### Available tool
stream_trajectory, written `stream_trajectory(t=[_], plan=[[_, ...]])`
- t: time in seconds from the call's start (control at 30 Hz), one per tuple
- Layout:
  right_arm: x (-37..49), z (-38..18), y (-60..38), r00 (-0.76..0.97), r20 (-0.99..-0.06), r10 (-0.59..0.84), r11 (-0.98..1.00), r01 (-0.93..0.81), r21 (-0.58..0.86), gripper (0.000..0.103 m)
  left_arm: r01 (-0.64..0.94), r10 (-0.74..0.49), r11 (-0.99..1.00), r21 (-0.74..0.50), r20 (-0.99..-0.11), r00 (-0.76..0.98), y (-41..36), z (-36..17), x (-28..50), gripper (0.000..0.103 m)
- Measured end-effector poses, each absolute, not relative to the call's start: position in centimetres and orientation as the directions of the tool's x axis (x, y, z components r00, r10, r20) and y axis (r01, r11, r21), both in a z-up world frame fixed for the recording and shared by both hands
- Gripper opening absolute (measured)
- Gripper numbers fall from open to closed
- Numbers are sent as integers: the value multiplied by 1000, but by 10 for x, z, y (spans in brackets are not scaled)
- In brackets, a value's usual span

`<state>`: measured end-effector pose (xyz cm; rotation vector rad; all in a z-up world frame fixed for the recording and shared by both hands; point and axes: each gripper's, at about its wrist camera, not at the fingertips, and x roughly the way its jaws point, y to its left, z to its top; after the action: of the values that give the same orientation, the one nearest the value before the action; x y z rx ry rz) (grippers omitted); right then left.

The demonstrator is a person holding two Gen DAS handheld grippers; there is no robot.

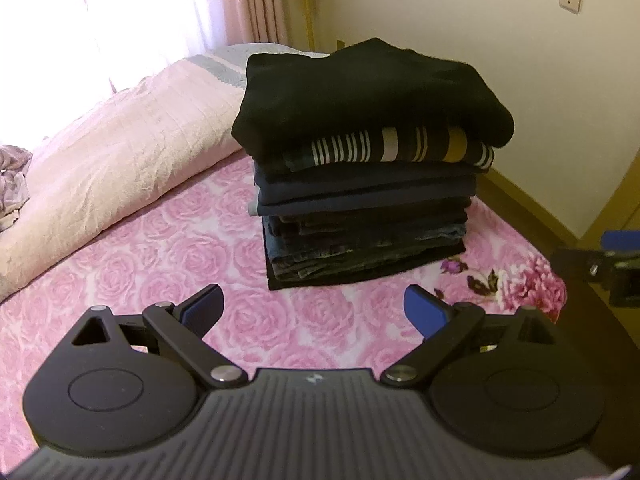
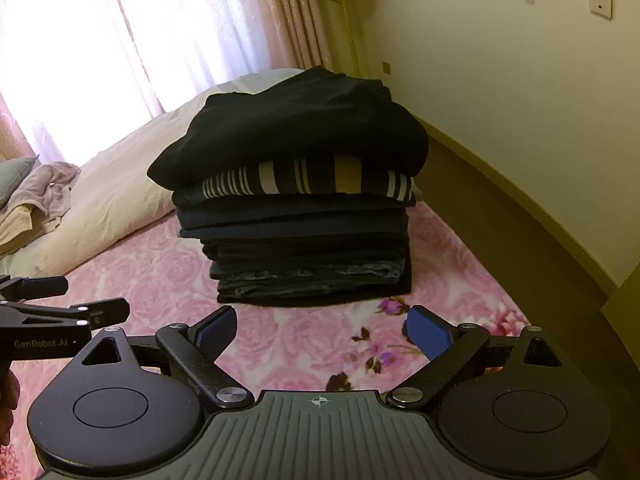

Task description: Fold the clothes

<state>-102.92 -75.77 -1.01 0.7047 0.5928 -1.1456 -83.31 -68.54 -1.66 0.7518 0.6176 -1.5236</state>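
A tall stack of folded clothes (image 1: 364, 184) (image 2: 304, 216) stands on the pink rose-patterned bed. A black garment (image 1: 360, 92) (image 2: 296, 132) lies on top, over a striped one (image 1: 400, 146) (image 2: 308, 182), then navy pieces and jeans. My left gripper (image 1: 314, 312) hovers open just in front of the stack, nothing between its blue pads. My right gripper (image 2: 320, 334) is also open and empty, a little short of the stack's base. The left gripper shows side-on at the left edge of the right wrist view (image 2: 60, 312).
A pale pink quilt (image 1: 108, 168) is bunched at the left of the bed. Crumpled lilac clothing (image 2: 48, 188) lies beyond it. A cream wall (image 2: 500, 80) and a strip of floor run along the right. Curtains (image 2: 140, 32) hang behind.
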Motion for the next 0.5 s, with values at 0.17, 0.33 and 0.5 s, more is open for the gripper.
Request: stream_trajectory(t=[0.17,0.33,0.5], plan=[[-1022,-5,-759,297,-740,-604,253,951,176,94,997,-651,-71,22,-758,-30,-687,-14,-832,95],[-1014,-1,-757,284,-739,-611,269,952,144,95,998,-644,-68,15,-765,-33,-689,-15,-831,95],[-1009,-3,-755,274,-746,-607,277,953,125,95,997,-643,-76,29,-765,-27,-686,-17,-833,95]])
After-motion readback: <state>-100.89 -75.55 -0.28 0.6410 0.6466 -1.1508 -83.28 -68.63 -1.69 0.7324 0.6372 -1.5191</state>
